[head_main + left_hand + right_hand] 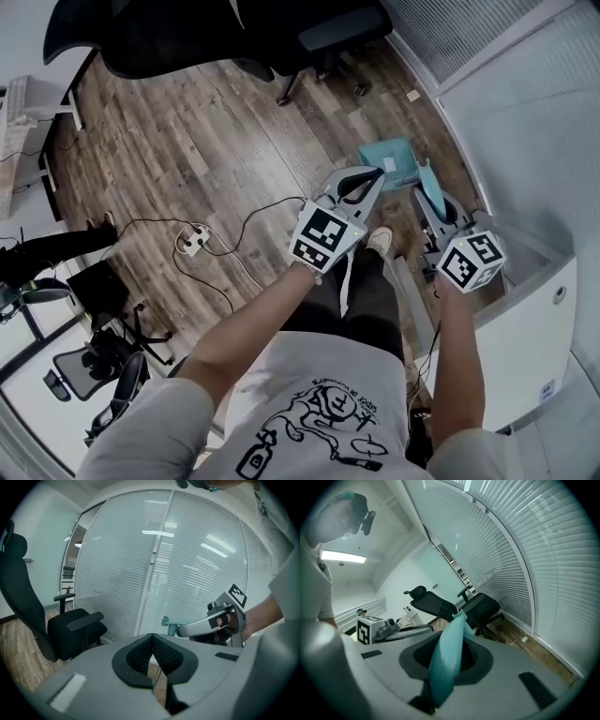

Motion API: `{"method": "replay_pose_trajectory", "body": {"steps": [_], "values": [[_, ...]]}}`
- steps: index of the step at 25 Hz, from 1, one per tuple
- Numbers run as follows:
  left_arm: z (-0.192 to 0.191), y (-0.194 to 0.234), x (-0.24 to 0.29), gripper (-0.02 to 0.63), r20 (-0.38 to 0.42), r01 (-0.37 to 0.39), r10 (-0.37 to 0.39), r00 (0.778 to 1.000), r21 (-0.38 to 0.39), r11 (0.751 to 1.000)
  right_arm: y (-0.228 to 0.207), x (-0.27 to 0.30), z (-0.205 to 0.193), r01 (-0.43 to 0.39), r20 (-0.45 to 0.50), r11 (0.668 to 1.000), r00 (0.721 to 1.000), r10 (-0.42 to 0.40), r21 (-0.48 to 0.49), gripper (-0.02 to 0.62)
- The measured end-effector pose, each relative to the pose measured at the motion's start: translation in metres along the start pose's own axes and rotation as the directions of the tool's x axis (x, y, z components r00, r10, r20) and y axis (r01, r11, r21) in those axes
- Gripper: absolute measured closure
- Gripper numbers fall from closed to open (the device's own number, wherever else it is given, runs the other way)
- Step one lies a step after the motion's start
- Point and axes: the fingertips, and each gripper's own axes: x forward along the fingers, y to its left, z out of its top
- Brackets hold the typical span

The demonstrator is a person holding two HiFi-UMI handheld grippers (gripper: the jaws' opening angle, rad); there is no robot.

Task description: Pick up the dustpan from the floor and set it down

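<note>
Right gripper (454, 644) clamped on the teal dustpan handle (446, 667); the handle runs up between the pads, tilted. In the head view the dustpan (389, 161) hangs just beyond the right gripper (439, 204), pan end far and left of it, low over the wood floor (187, 141) beside the blinds-covered glass wall (525, 103). Cannot tell if the pan touches the floor. Left gripper (152, 638) has pads pressed together, nothing between them; it sits just left of the dustpan, not touching. Black office chair (234, 33) far left, well apart. Power strip (194, 242) on the floor, left.
</note>
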Motion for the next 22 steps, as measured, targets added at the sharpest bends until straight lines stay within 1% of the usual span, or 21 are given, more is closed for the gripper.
{"method": "replay_pose_trajectory", "body": {"steps": [10, 22], "values": [[-0.044, 0.006, 0.024, 0.612, -0.031, -0.011, 0.01, 0.999, -0.015, 1.0, -0.033, 0.018, -0.027, -0.004, 0.013, 1.0, 1.0, 0.003, 0.018, 0.546], [-0.069, 0.007, 0.046, 0.612, -0.037, -0.017, 0.016, 0.999, -0.036, 0.999, -0.057, 0.037, -0.055, -0.007, -0.001, 0.999, 1.0, 0.007, 0.033, 0.546]]}}
